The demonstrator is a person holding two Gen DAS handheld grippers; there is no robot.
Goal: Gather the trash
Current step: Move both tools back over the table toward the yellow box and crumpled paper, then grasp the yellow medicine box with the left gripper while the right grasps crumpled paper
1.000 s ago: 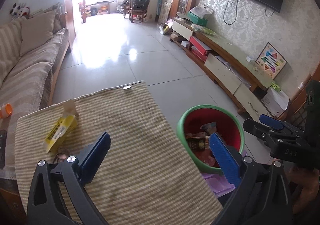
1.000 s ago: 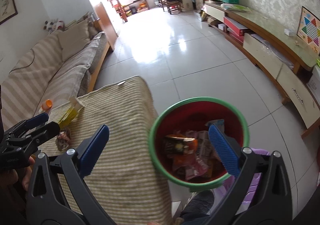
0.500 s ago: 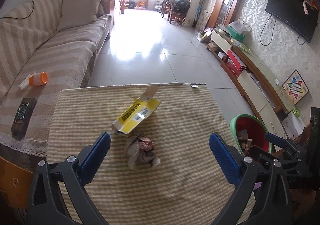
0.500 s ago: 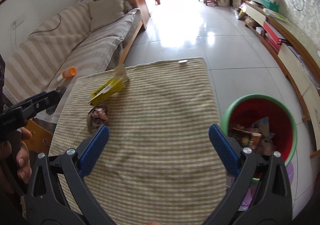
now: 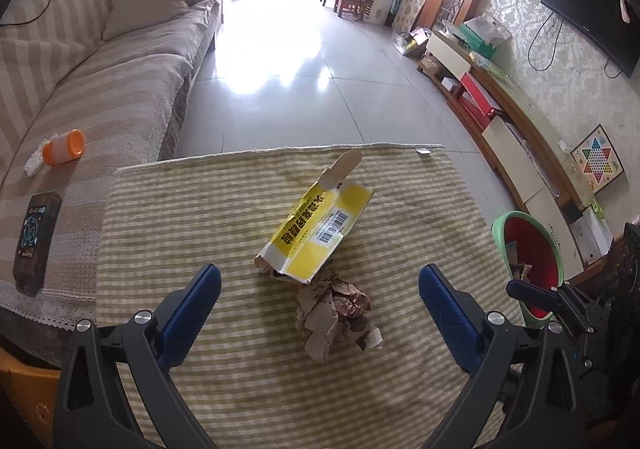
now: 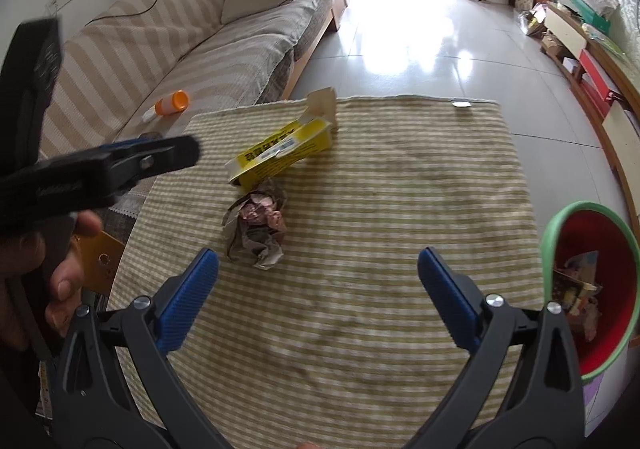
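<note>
A long sofa [image 5: 92, 89] with a striped, woven cover runs off to the left of both claws, and glossy floor tiles [image 5: 296, 61] stretch away ahead of them. Right under the claws lies a table cloth [image 5: 208, 217] of coarse fabric in thin green and cream stripes, a rough rectangle with a hemmed far edge.

To the right of the right claw [image 6: 318, 281] stands a round plastic bin [image 6: 588, 249], red inside with a pale green rim, holding crumpled wrappers. In the left wrist view the same bin sits well to the right of the left claw [image 5: 320, 299].

Ahead of the left claw, slightly past its fingertips, rests a flattened yellow cardboard box [image 5: 320, 233] with black print, a barcode label and an open brown flap sticking up. Touching its near end is a ball of crumpled brown paper [image 5: 338, 315], wrinkled and irregular, lying between the left claw's blue ribbed pads [image 5: 192, 307]. From the right claw the paper ball [image 6: 256, 225] lies ahead and to the left.

Both claws stand wide apart and hold nothing. A hand [image 6: 44, 269] grips the left claw's handle at the left edge of the right wrist view. A small orange-capped bottle [image 5: 64, 147] lies on the sofa, far left.
</note>
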